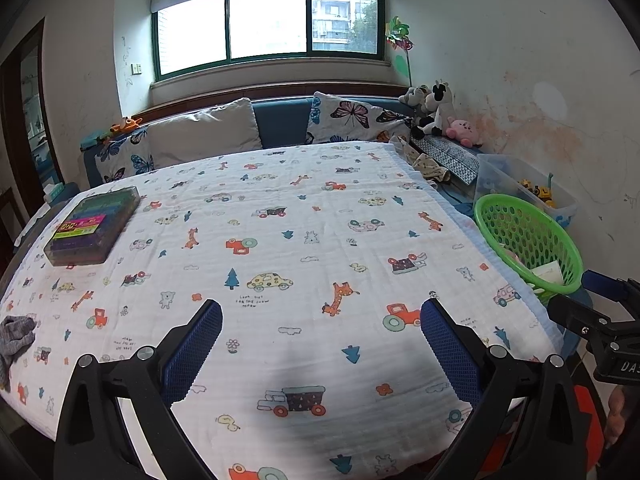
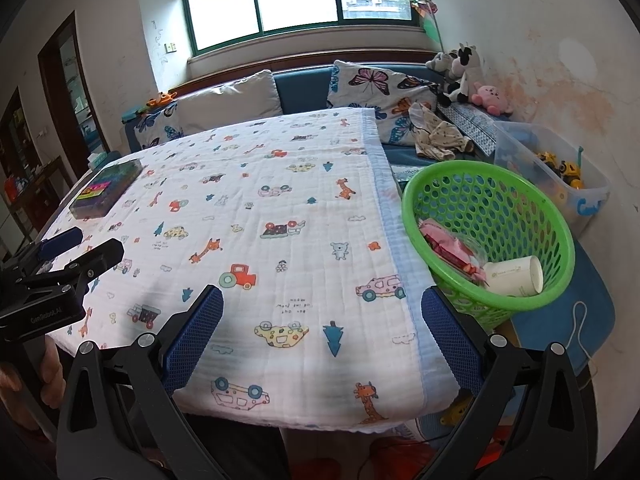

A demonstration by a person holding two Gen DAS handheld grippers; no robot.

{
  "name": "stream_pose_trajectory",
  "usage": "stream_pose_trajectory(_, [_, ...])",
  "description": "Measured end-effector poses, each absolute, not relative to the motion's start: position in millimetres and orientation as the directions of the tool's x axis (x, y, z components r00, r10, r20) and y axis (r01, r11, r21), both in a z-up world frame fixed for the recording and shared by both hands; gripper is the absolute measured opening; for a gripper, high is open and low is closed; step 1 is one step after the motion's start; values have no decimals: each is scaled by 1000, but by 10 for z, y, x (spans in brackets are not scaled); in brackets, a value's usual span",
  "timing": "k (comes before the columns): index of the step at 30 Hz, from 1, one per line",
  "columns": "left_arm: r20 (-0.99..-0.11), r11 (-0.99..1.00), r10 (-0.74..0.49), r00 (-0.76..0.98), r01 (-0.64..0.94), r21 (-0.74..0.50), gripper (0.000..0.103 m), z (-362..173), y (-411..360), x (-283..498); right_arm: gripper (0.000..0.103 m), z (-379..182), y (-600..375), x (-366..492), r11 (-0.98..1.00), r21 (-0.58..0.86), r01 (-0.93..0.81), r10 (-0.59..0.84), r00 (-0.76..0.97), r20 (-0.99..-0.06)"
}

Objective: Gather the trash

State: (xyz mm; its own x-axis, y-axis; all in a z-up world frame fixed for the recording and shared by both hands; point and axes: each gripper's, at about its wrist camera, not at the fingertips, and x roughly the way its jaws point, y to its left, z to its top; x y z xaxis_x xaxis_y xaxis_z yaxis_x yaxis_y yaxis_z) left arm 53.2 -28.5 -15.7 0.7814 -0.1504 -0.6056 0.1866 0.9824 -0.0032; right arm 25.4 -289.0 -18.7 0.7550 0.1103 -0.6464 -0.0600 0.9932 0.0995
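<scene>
Both grippers hovered above the counter [image 1: 320, 208], which was draped in a white cloth printed with cars, giraffes and trees. The left gripper [image 1: 321, 312] was released, its blue-padded jaws spread wide with nothing between them; the right gripper [image 2: 322, 300] was likewise released and empty, set near the counter's right edge. The collected trash lay in a green basket [image 2: 440, 184] standing just beside that right edge: a white paper cup [image 2: 516, 276] lying on its side and a pink wrapper [image 2: 444, 242] next to it, with some clear plastic over the wrapper. At the far left of the counter sat a dark plastic case [image 1: 94, 226] with a bright label, and a grey cloth [image 1: 14, 338] lay at the near left edge. Behind the basket stood a clear bin [image 2: 560, 148] holding yellow toy vehicles.
</scene>
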Motion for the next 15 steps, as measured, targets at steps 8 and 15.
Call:
stream_pose_trajectory(8, [-601, 983, -152, 785, 182, -12, 96, -138, -332, 513, 99, -191, -2887, 253, 993, 93, -66, 111, 756, -645])
stream_pose_trajectory(15, [-594, 985, -146, 791, 173, -12, 96, -133, -344, 501, 98, -182, -2913, 240, 994, 93, -60, 106, 761, -640])
